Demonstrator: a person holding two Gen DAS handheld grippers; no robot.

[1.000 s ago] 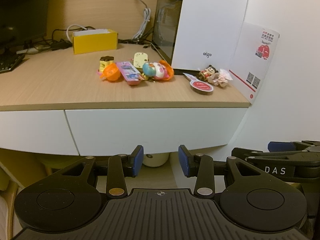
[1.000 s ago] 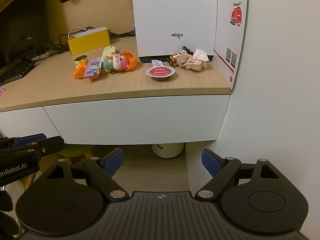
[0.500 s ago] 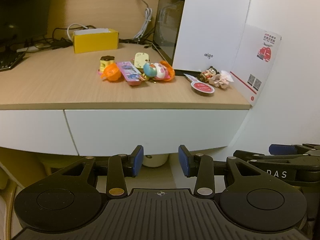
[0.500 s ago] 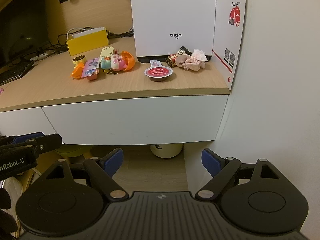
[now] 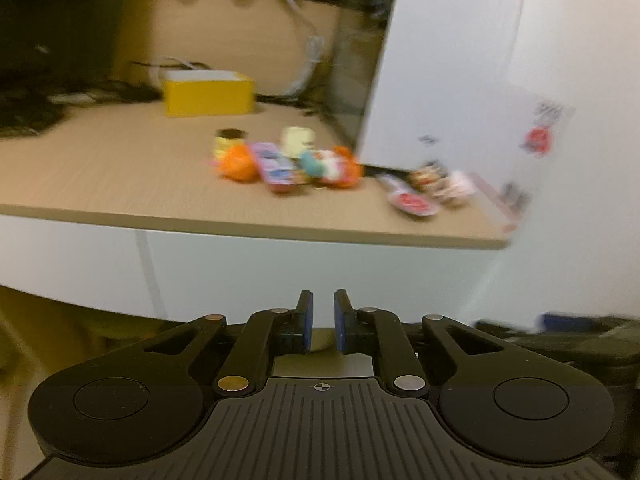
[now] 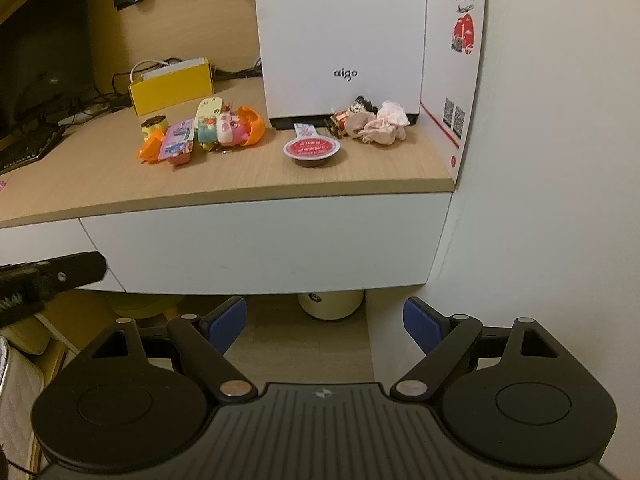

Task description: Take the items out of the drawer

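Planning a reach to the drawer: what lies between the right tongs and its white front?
Nothing solid. In the right wrist view, open air over the floor separates the open right tongs from the closed drawer front.

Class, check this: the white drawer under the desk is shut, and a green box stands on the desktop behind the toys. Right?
One error: the box is yellow, not green, as the right wrist view shows. The white drawer is indeed shut, and the box does stand behind the toys.
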